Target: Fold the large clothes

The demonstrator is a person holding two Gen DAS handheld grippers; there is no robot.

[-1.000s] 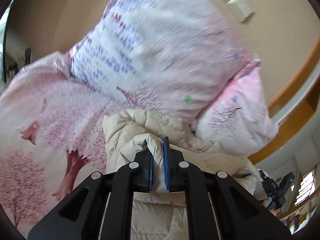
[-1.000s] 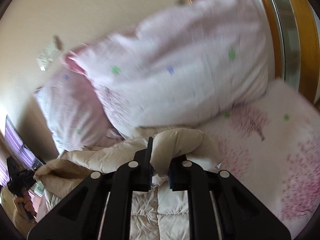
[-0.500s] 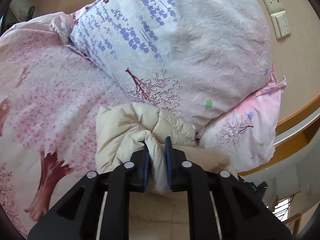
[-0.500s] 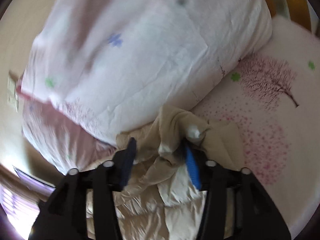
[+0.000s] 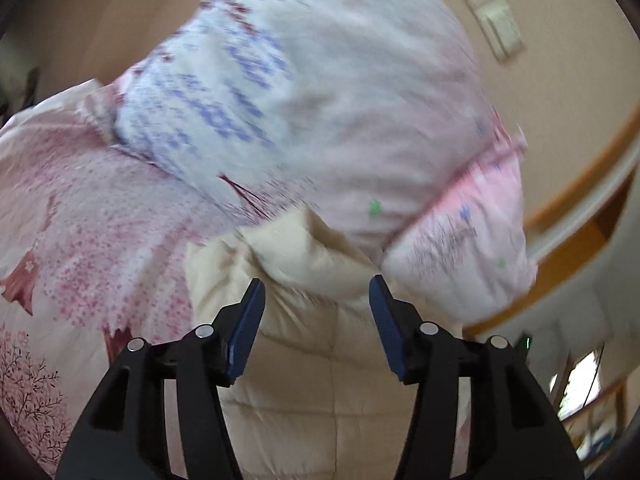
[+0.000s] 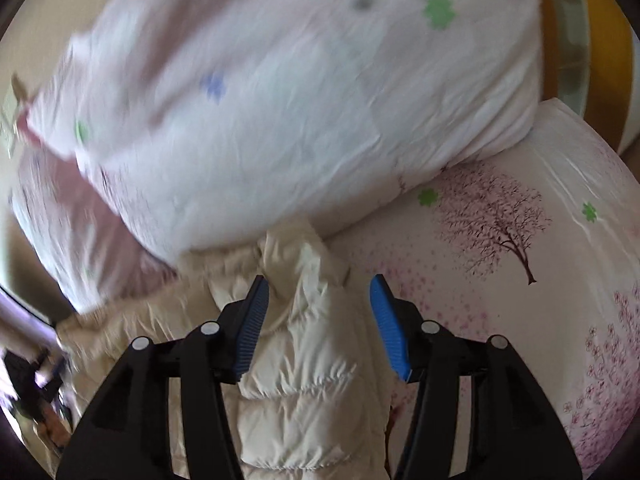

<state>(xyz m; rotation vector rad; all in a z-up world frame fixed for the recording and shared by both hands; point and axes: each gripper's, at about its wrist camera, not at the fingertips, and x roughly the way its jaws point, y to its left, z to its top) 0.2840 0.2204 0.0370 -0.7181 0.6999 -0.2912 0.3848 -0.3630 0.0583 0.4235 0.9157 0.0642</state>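
Note:
A cream quilted puffer jacket [image 5: 320, 344] lies on the bed, its far end against the pillows. It also shows in the right wrist view [image 6: 316, 352]. My left gripper [image 5: 318, 312] is open, its blue pads apart just above the jacket's folded edge. My right gripper [image 6: 318, 312] is open too, with the jacket's puffy end lying between and below its fingers. Neither gripper holds the fabric.
Two large floral pillows [image 5: 320, 92] [image 6: 280, 100] lean against the beige wall behind the jacket. The pink tree-print bedsheet [image 5: 80, 240] [image 6: 520, 264] spreads to both sides. A wooden headboard or frame [image 6: 600, 40] stands at the far right, wall switches [image 5: 496, 20] above.
Both grippers held folds of the jacket a second ago and have opened and let go. The jacket now lies on the bed.

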